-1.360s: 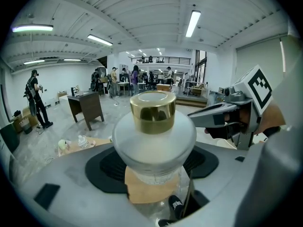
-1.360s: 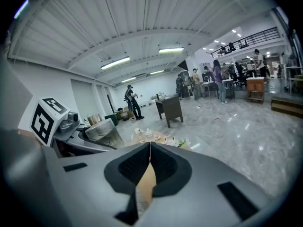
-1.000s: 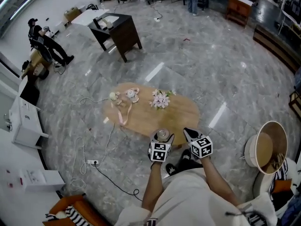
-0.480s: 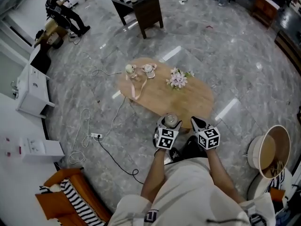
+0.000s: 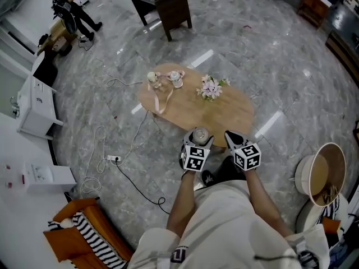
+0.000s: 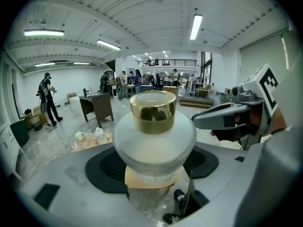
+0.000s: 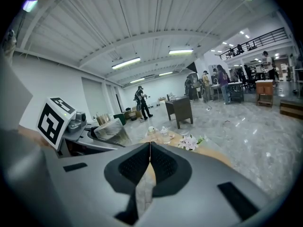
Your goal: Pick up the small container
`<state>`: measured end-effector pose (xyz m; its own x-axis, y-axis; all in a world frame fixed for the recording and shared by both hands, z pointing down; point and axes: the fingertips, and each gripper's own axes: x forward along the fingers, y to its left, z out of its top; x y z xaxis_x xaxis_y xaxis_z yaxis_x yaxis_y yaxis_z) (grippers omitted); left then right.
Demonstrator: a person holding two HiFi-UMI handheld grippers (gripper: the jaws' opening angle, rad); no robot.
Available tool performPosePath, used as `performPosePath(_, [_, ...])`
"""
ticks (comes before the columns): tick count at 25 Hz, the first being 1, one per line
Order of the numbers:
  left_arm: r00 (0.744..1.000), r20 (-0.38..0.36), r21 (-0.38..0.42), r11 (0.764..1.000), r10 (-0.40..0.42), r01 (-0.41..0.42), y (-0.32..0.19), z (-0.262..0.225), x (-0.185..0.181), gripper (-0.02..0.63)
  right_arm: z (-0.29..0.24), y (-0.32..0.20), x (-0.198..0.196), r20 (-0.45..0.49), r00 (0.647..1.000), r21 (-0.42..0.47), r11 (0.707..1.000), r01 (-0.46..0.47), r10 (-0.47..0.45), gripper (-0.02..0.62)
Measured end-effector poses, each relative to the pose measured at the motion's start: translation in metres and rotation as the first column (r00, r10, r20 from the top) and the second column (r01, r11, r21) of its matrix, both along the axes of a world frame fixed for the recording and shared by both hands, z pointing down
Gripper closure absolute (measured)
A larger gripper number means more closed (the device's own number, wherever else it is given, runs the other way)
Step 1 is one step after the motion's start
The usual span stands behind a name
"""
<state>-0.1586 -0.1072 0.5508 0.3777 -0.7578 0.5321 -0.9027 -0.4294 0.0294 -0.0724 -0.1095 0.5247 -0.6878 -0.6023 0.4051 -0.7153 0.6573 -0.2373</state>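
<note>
The left gripper has its jaws shut on the small container, a frosted white jar with a gold cap. The left gripper view shows the dark pads pressing the jar's rounded body from both sides, low on the widest part. That hold keeps the jar upright and leaves the cap clear. The grip looks firm enough to carry it, though a smooth, curved wall like this could slip if the jar were tilted.

In the head view the jar hangs at the near edge of the oval wooden table, close to the person's body. Under its base the left gripper view shows the tabletop, the floor and a shoe. The jar therefore seems to be lifted free, not resting on the surface, and the pick-up looks largely done.

The right gripper is just beside it at the same near edge. Its jaws are pressed together with nothing between them, so it takes no part in the hold and is probably kept there only out of the way.

Toward the far edge lie a spray of pale flowers, two small bottles near the far left end and a pink ribbon. All are well apart from the jar and pose no obstacle to it
</note>
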Motion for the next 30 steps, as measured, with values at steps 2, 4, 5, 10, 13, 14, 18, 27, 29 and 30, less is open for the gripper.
performPosePath(2, [1.0, 0.013, -0.01, 1.0, 0.011, -0.011, 0.001, 0.001, 0.0, 0.278, -0.001, -0.001, -0.001, 0.003, 1.0, 0.003, 1.0, -0.004, 0.004, 0.528])
performPosePath(4, [0.999, 0.025, -0.015, 1.0, 0.024, -0.024, 0.002, 0.002, 0.0, 0.278, -0.001, -0.002, -0.001, 0.008, 1.0, 0.003, 1.0, -0.008, 0.008, 0.527])
performPosePath(5, [0.999, 0.029, -0.017, 0.999, 0.03, -0.03, 0.003, 0.002, 0.001, 0.278, -0.001, -0.002, -0.002, 0.01, 1.0, 0.003, 1.0, -0.009, 0.009, 0.527])
performPosePath(10, [0.998, 0.035, -0.014, 0.999, 0.05, -0.049, 0.005, -0.001, 0.0, 0.278, -0.006, -0.001, -0.008, 0.027, 1.0, 0.005, 1.0, -0.014, 0.014, 0.526])
performPosePath(13, [0.998, 0.038, -0.01, 0.999, 0.052, -0.052, 0.006, -0.001, -0.002, 0.278, -0.006, 0.0, -0.012, 0.03, 0.999, 0.01, 1.0, -0.012, 0.012, 0.527])
performPosePath(14, [0.998, 0.037, -0.009, 0.999, 0.052, -0.052, 0.006, 0.0, -0.003, 0.278, -0.006, 0.001, -0.013, 0.029, 1.0, 0.011, 1.0, -0.01, 0.01, 0.528])
performPosePath(18, [0.998, 0.031, -0.008, 0.999, 0.051, -0.051, 0.007, 0.0, -0.003, 0.278, -0.005, 0.003, -0.013, 0.025, 1.0, 0.011, 1.0, -0.005, 0.005, 0.528])
performPosePath(27, [0.998, 0.01, -0.001, 0.999, 0.054, -0.054, 0.009, 0.0, 0.001, 0.278, -0.006, 0.005, -0.011, 0.01, 1.0, 0.016, 1.0, 0.007, -0.007, 0.528])
performPosePath(29, [0.998, 0.009, -0.003, 0.998, 0.057, -0.057, 0.009, 0.0, 0.002, 0.278, -0.006, 0.005, -0.013, 0.007, 1.0, 0.014, 1.0, 0.013, -0.013, 0.528])
performPosePath(30, [0.998, 0.01, -0.005, 0.998, 0.058, -0.058, 0.009, 0.001, 0.001, 0.278, -0.006, 0.005, -0.013, 0.008, 1.0, 0.014, 1.0, 0.015, -0.015, 0.528])
